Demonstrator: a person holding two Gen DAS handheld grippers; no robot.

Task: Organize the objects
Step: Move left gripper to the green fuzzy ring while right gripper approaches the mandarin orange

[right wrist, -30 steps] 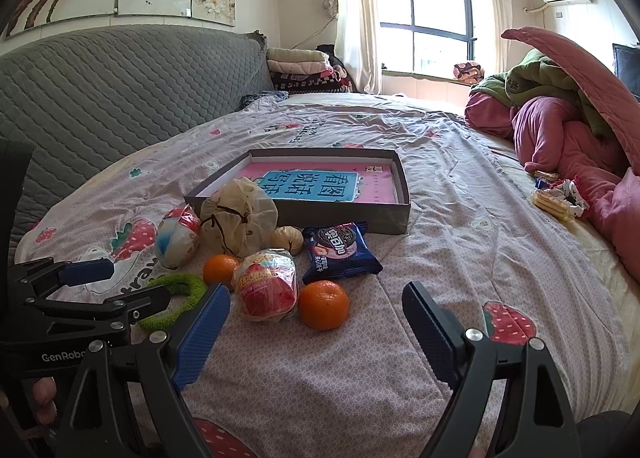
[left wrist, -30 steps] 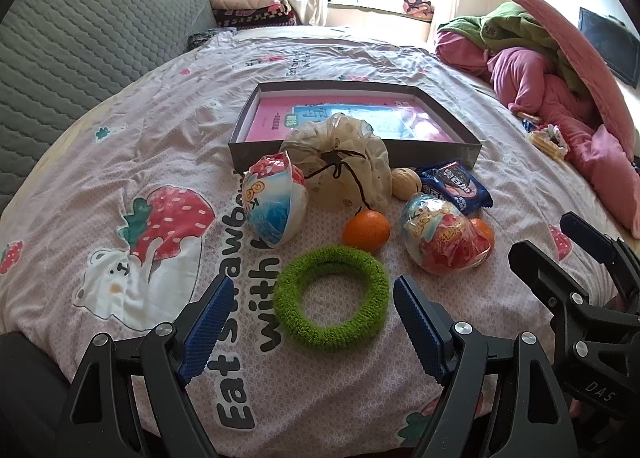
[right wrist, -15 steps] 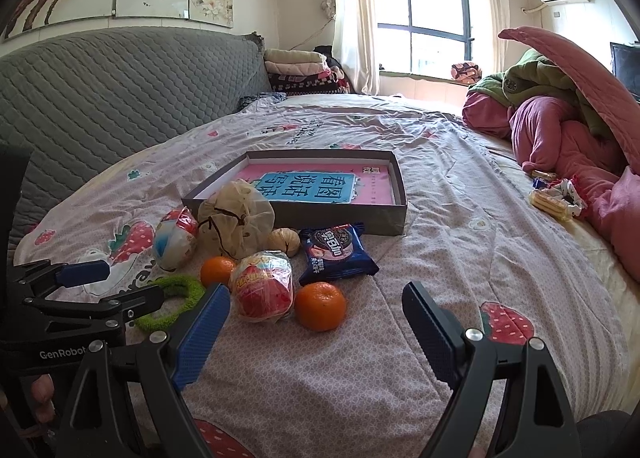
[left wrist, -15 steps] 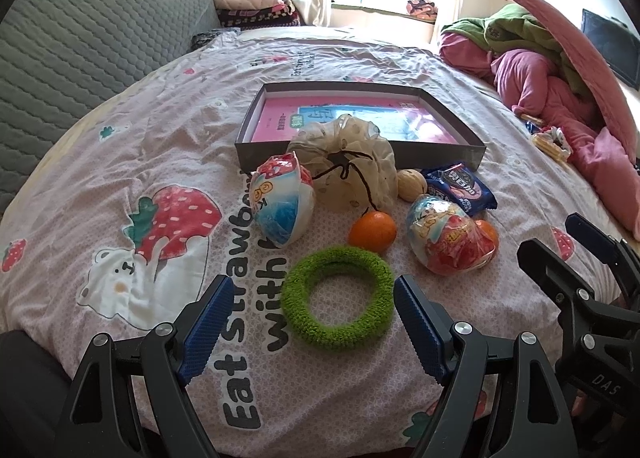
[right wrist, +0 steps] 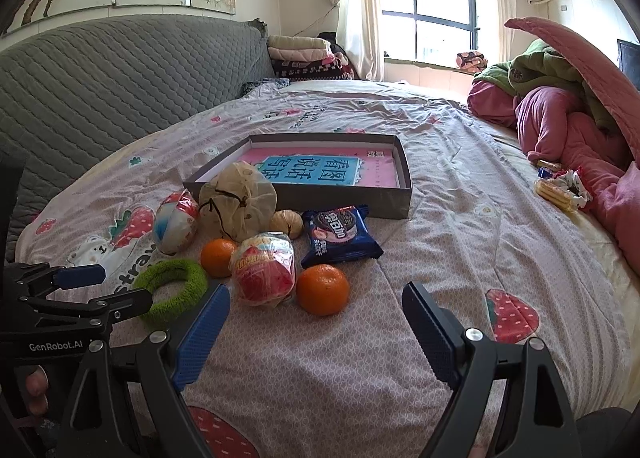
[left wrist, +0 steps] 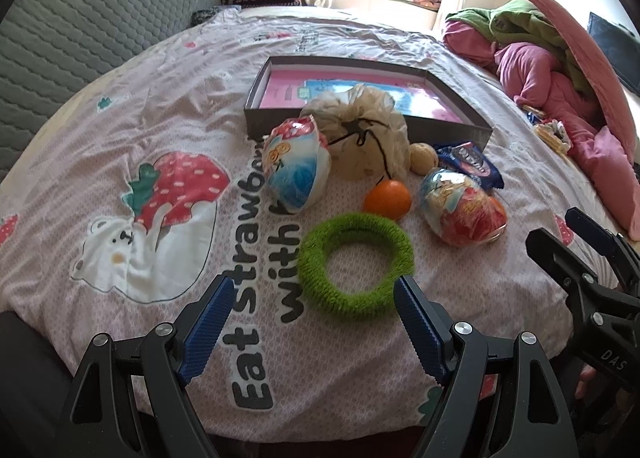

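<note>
A shallow grey box (left wrist: 362,126) (right wrist: 344,200) with a pink and blue sheet inside lies on the bed. In front of it lie a green fuzzy ring (left wrist: 356,264) (right wrist: 172,290), two oranges (left wrist: 387,200) (right wrist: 322,289), a blue-white wrapped egg (left wrist: 298,166), a red wrapped egg (left wrist: 464,212) (right wrist: 264,270), a beige drawstring pouch (left wrist: 360,138), a walnut (left wrist: 425,158) and a blue cookie pack (right wrist: 338,236). My left gripper (left wrist: 310,304) is open just before the ring. My right gripper (right wrist: 316,312) is open, close to the near orange.
A grey quilted headboard (right wrist: 120,78) runs along the left. Pink and green bedding (right wrist: 560,106) is piled at the right, with snack wrappers (right wrist: 560,188) beside it. Folded blankets (right wrist: 304,58) sit at the back near the window.
Both grippers have moved slightly forward toward the objects. The ring now sits closer between the left fingers. Nothing was grasped.
</note>
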